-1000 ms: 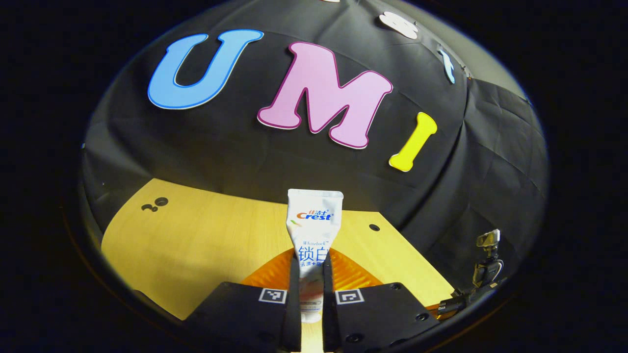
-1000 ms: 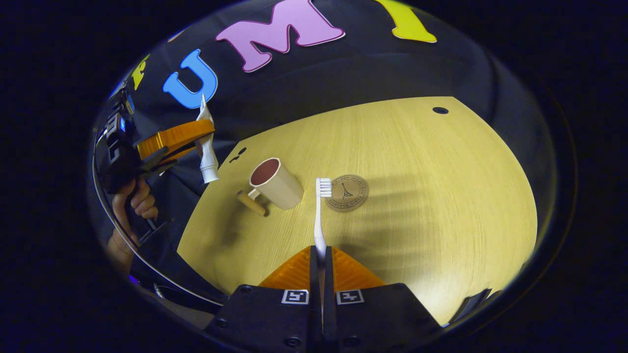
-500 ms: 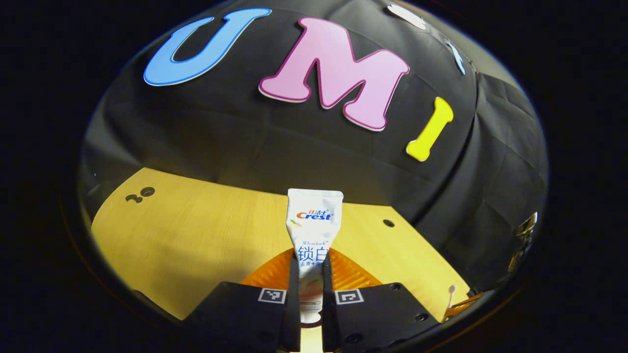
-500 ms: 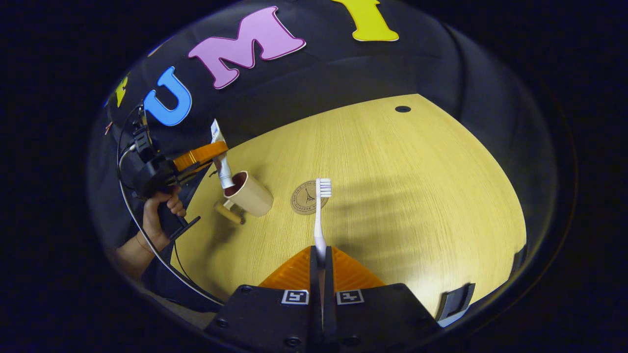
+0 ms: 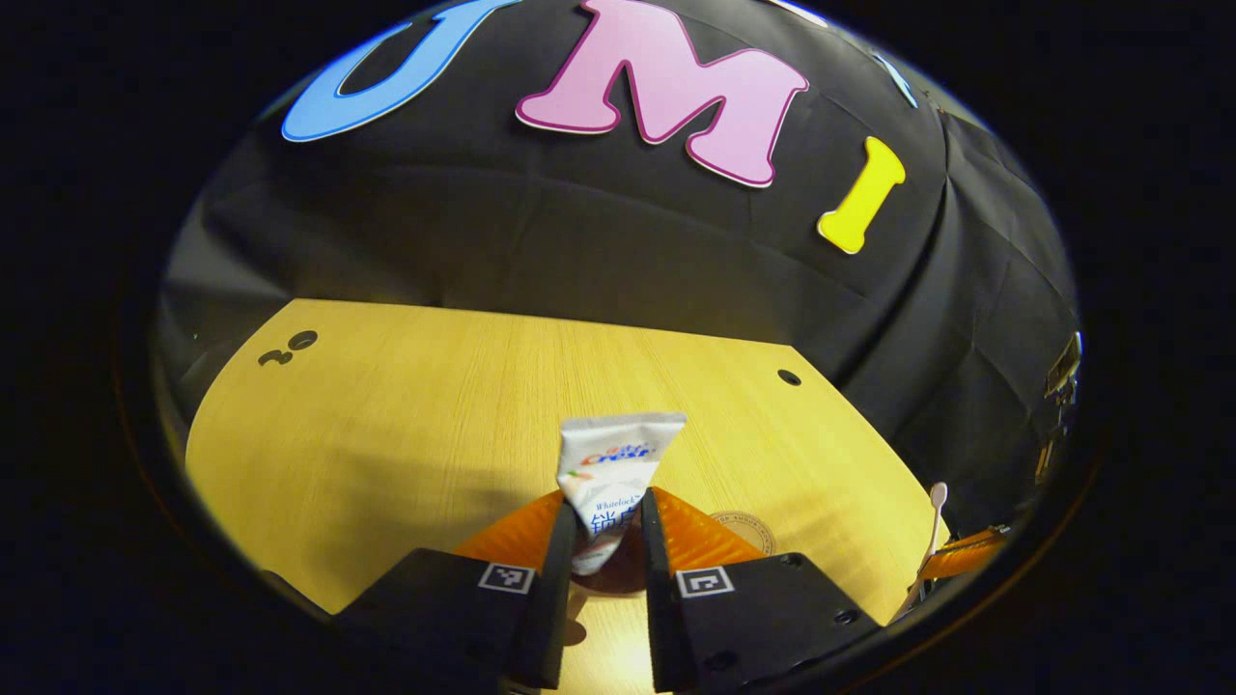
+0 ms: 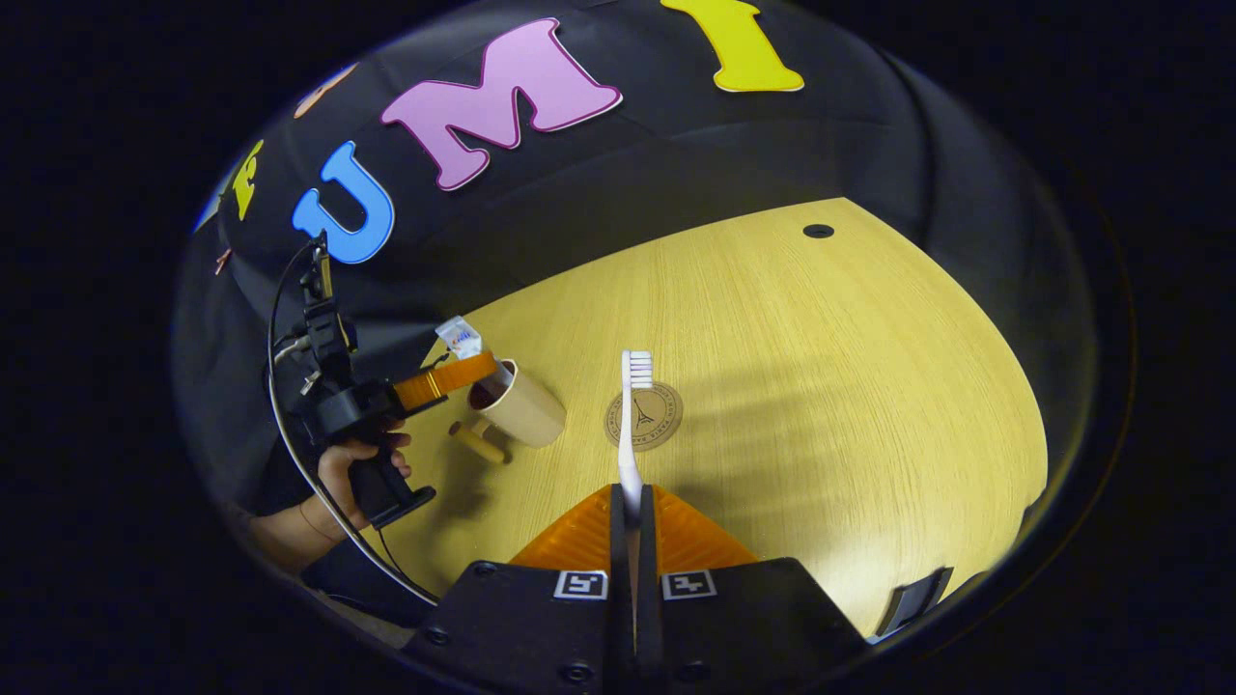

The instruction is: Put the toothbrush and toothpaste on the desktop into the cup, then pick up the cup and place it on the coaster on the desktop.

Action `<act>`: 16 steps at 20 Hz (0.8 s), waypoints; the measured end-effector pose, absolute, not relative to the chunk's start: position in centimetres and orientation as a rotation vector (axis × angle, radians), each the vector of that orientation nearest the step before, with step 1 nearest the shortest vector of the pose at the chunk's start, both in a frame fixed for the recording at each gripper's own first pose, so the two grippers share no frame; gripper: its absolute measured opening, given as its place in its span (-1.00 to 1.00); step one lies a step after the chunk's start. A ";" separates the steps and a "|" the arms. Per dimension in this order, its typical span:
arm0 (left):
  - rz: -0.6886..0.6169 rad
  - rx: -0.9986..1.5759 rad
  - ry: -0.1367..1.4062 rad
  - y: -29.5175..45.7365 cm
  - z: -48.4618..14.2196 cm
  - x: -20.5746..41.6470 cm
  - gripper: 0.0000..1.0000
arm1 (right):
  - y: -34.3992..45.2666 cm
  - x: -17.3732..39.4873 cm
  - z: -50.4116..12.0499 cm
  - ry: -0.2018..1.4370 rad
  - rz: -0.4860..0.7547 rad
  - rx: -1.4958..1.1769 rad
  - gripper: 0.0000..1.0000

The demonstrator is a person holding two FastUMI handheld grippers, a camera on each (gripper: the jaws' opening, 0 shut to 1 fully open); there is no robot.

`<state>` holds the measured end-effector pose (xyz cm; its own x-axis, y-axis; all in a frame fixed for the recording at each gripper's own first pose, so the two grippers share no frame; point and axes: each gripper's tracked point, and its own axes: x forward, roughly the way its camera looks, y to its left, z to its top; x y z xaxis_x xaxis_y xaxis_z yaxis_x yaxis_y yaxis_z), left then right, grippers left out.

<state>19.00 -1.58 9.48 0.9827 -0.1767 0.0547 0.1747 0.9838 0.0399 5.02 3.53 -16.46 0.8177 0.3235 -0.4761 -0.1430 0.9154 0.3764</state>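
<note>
We see the left gripper (image 5: 599,569) with its fingers parted a little, the toothpaste (image 5: 613,473) standing between them. The tube's lower end dips into the dark mouth of the cup (image 5: 608,574) right below the fingertips. Whether both fingers press the tube we cannot tell; a thin gap shows on the right side. The tube leans a bit, flat crimped end up, past the fingertips. Just right of the right finger the coaster (image 5: 744,529) lies flat on the desk (image 5: 386,425). Far right of the fingers, at the edge, the toothbrush (image 5: 932,526) head pokes up.

In the right gripper view our right gripper (image 6: 631,526) has its fingers narrow, clamped on the toothbrush (image 6: 632,425) handle. The brush runs straight ahead from the fingertips, bristle head at the far end, held above the desk (image 6: 821,386). The coaster (image 6: 645,417) sits ahead of the fingertips, under and just right of the brush neck in this view. Ahead and left of the fingers stands the cup (image 6: 517,410), upright, its wooden handle sticking toward the lower left. The left gripper (image 6: 454,376) sits at the cup's rim, toothpaste (image 6: 462,338) top sticking out above it. A hand (image 6: 362,463) grips that gripper's handle, cable looping down beside it.
</note>
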 end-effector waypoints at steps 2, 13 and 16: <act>-0.181 0.053 -0.064 -1.7 9.4 18.4 -0.15 | 4.4 5.9 -15.5 0.542 0.264 0.353 -0.89; -0.122 0.159 -0.082 0.7 9.2 12.1 0.20 | 11.3 8.8 -7.8 0.321 0.433 0.405 -0.89; -0.105 0.153 -0.074 1.4 8.6 9.1 0.25 | 13.8 10.5 -5.7 0.268 0.492 0.423 -0.89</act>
<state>9.09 1.43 8.57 0.9918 -0.1102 0.0650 0.0989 0.9828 0.1558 10.52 13.79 -5.74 0.8494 0.5069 -0.1468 -0.3983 0.7982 0.4520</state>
